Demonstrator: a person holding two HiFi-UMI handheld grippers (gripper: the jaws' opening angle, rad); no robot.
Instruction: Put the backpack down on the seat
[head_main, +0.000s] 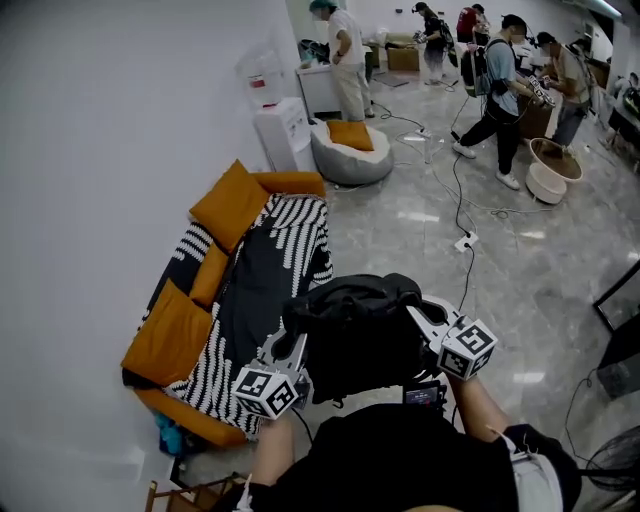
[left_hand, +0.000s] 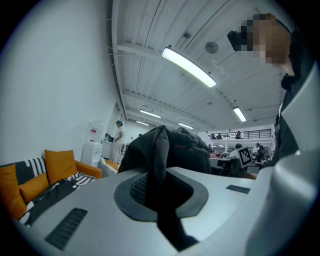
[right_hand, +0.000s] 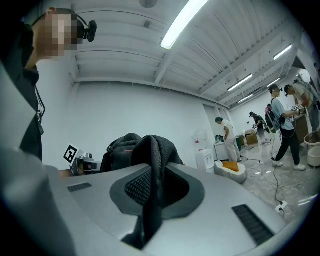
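Observation:
A black backpack (head_main: 355, 325) hangs in the air in front of me, just right of the sofa seat (head_main: 250, 290), which has a black-and-white striped throw and orange cushions. My left gripper (head_main: 292, 352) is shut on one mesh shoulder strap (left_hand: 160, 165), which runs down between its jaws. My right gripper (head_main: 425, 322) is shut on the other strap (right_hand: 154, 170) in the same way. The bag's body (left_hand: 187, 150) bulges beyond the left jaws and shows as a dark mass (right_hand: 122, 147) in the right gripper view. The sofa (left_hand: 45, 180) lies low at the left.
A water dispenser (head_main: 283, 130) and a grey beanbag (head_main: 350, 152) with an orange cushion stand past the sofa's far end. Cables and a power strip (head_main: 463, 242) cross the glossy floor. Several people (head_main: 500, 90) work at the back, near round basins (head_main: 550, 170).

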